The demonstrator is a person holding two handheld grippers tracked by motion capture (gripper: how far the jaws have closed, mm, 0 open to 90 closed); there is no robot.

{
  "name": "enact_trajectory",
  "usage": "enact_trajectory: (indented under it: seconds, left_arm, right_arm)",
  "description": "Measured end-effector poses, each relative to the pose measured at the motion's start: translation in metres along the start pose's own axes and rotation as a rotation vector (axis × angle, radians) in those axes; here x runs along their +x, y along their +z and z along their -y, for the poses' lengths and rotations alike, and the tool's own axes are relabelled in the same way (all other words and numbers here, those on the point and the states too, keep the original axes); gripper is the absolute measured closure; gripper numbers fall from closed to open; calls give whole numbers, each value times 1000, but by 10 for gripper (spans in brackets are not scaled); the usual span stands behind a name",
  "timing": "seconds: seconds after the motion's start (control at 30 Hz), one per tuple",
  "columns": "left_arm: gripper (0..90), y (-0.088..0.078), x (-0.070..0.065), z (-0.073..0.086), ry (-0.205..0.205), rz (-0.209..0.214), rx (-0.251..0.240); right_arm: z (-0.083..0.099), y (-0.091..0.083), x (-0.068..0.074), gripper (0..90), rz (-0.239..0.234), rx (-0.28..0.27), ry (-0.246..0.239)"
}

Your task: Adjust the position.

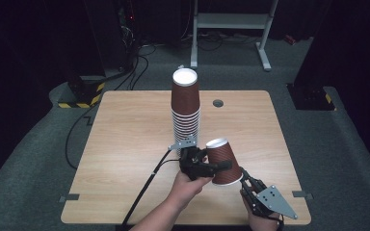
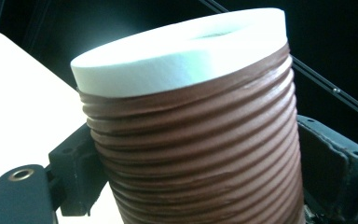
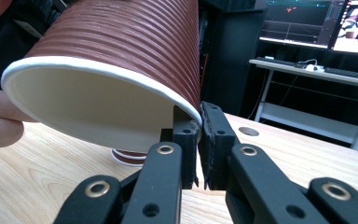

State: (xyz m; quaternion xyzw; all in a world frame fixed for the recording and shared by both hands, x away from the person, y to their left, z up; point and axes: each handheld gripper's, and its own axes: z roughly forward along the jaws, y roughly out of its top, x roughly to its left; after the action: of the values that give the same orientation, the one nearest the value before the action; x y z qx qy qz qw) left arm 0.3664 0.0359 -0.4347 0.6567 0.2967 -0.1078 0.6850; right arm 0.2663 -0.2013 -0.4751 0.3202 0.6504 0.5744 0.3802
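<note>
Right claw, nearest the person's edge of the surface: clenched on the rim of the brown ribbed paper cup, one pad inside the mouth, one outside on the wall. The cup is held off the surface, upside down and tilted, white base up.

Left claw, just beyond: its pads stand on either side of the cup's ribbed wall. The left claw view leaves the contact unclear, so I cannot tell whether it is gripping or has let go.

Judgement: the cup is passing between the two claws, apparently bound for the stack of cups standing inverted at mid-surface, behind the left hand. To do the step well:
- keep the rim pinch light, since paper rim creases easily;
- let only one claw carry the load before the other parts;
- bring the cup level and centre its mouth over the top of the stack before lowering, as the stack is tall and a sideways nudge could tip it.

Farther off: a round grommet in the surface; a metal frame on the floor.

No brand, label or readable writing on the cups. The monitors in the background are too small to read.
</note>
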Motion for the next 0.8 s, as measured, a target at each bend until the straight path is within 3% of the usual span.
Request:
enact_trajectory:
  seconds: [0.23, 0.27, 0.53, 0.8]
  left_arm:
    - [126, 0, 0, -2, 23, -9, -5]
    - [107, -2, -1, -3, 45, -38, -12]
    - [61, -5, -3, -6, 68, -70, -20]
    - [44, -9, -3, -8, 81, -59, -15]
  right_arm:
    - [-1, 0, 1, 852, 2, -1, -9]
    - [-1, -1, 2, 854, 5, -1, -8]
    - [-3, -3, 3, 857, 5, -12, -20]
    - [-7, -6, 6, 858, 4, -23, -41]
